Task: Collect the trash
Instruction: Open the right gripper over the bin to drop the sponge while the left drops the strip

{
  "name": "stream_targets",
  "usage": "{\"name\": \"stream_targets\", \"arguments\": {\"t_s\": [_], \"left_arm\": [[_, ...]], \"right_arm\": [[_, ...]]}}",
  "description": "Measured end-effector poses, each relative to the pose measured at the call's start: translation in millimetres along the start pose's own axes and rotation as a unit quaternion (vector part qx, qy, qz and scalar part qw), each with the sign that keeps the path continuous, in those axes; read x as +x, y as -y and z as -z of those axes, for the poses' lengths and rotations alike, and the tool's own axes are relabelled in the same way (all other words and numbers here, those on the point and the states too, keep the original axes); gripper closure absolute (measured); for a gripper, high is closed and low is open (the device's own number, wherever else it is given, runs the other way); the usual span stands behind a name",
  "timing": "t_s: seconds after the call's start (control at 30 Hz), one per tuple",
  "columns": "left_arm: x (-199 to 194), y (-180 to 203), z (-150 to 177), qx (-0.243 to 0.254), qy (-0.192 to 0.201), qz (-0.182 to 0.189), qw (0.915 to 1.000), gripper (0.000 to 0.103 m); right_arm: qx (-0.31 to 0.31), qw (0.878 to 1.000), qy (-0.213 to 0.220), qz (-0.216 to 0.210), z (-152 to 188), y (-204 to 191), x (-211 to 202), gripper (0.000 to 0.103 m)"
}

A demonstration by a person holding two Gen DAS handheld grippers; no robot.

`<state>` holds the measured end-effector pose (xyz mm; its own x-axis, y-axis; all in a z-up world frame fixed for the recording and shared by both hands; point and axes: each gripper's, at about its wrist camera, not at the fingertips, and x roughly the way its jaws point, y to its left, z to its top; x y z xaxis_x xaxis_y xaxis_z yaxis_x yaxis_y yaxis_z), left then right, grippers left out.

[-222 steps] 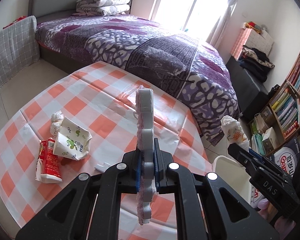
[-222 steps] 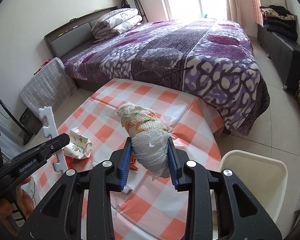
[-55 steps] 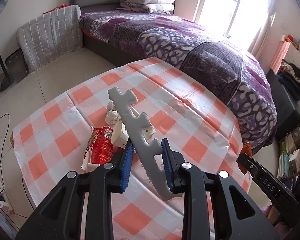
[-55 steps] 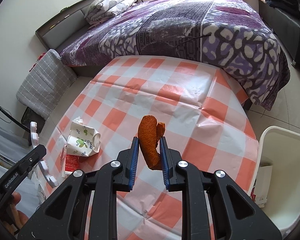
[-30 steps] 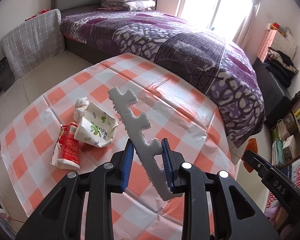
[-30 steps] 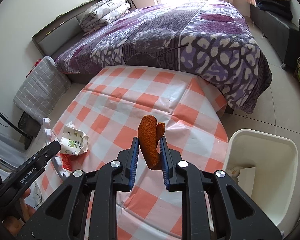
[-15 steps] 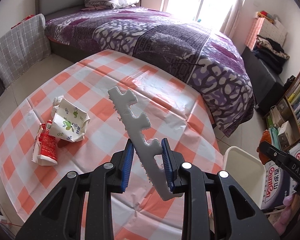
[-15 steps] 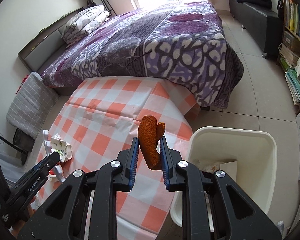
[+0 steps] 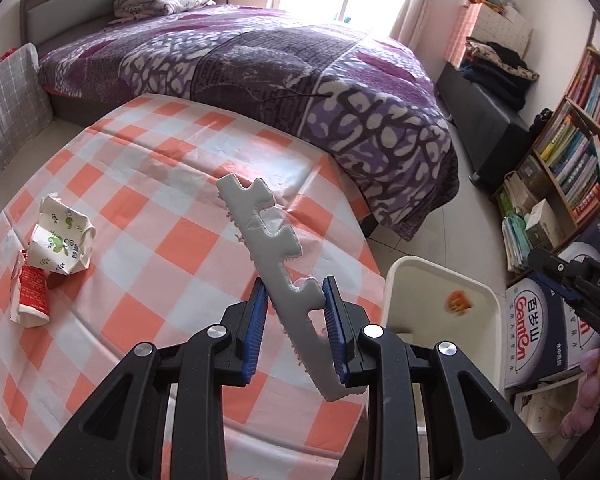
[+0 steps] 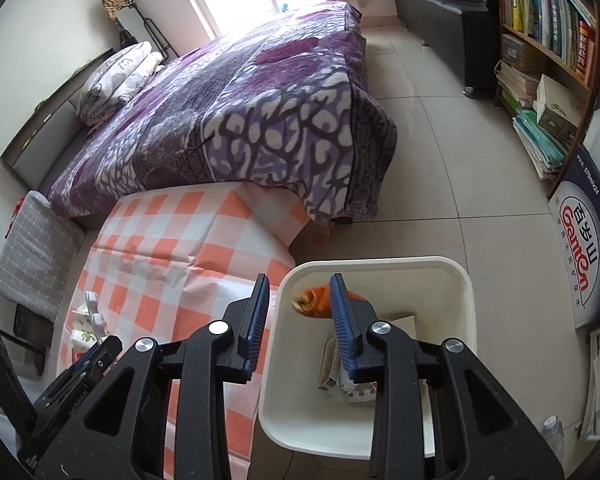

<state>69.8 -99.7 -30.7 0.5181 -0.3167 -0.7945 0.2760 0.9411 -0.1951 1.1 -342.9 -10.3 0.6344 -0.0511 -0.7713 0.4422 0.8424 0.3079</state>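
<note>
1. The orange peel (image 10: 318, 298) is blurred and sits inside the mouth of the white bin (image 10: 466, 308), between the right gripper's (image 10: 300, 320) two blue pads with a gap on its left side; it touches no part of the left pad, and the right pad hides its far edge.
2. The right gripper's jaws are opening above the bin, and nothing is pressed between them.
3. From the left wrist view the same peel (image 9: 458, 303) shows as a small orange smear within the white bin (image 9: 396, 280), just right of the left gripper (image 9: 294, 312).
4. The left gripper is clamped on a grey foam strip (image 9: 268, 248) with notched edges; the strip runs slanted up and leftward from the pads, over the checked tablecloth (image 9: 148, 184).
5. Well to the left of that gripper, on the cloth, lie a crushed paper cup (image 9: 62, 240) with green prints and a red-and-white packet (image 9: 32, 292), touching each other.
6. Deeper in the bin, below the right gripper's pad, paper scraps (image 10: 340, 376) lie on the floor of it.
7. Beyond both grippers stands a bed (image 9: 260, 64) with a purple cover; a bookshelf (image 9: 580, 148) stands at the right.
</note>
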Motion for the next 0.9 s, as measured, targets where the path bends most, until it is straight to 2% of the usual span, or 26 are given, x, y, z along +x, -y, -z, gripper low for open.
{"name": "stream_targets", "arguments": {"t_s": [0.1, 0.43, 0.73, 0.8, 0.87, 0.9], "left_arm": [[4.5, 14.7, 4.7, 0.012, -0.007, 0.015, 0.9998, 0.074], [20.1, 68.3, 19.6, 0.056, -0.031, 0.05, 0.9967, 0.074], [29.1, 117.4, 37.6, 0.102, -0.06, 0.107, 0.9872, 0.073], [27.3, 126.6, 41.7, 0.115, -0.058, 0.118, 0.9846, 0.069], [26.1, 132.0, 43.9, 0.118, -0.059, 0.127, 0.9831, 0.048], [25.0, 133.3, 44.6, 0.119, -0.058, 0.129, 0.9828, 0.047]], "right_arm": [[0.017, 1.0, 0.008, 0.003, -4.0, 15.4, -5.1, 0.061], [0.055, 0.998, 0.026, 0.021, -13.2, 59.1, -17.4, 0.059], [0.09, 0.995, 0.039, 0.034, -19.0, 95.0, -27.8, 0.05], [0.098, 0.994, 0.041, 0.035, -20.0, 100.0, -29.0, 0.045], [0.108, 0.993, 0.043, 0.036, -21.0, 104.5, -29.8, 0.038], [0.112, 0.992, 0.043, 0.035, -20.8, 105.2, -29.9, 0.032]]}}
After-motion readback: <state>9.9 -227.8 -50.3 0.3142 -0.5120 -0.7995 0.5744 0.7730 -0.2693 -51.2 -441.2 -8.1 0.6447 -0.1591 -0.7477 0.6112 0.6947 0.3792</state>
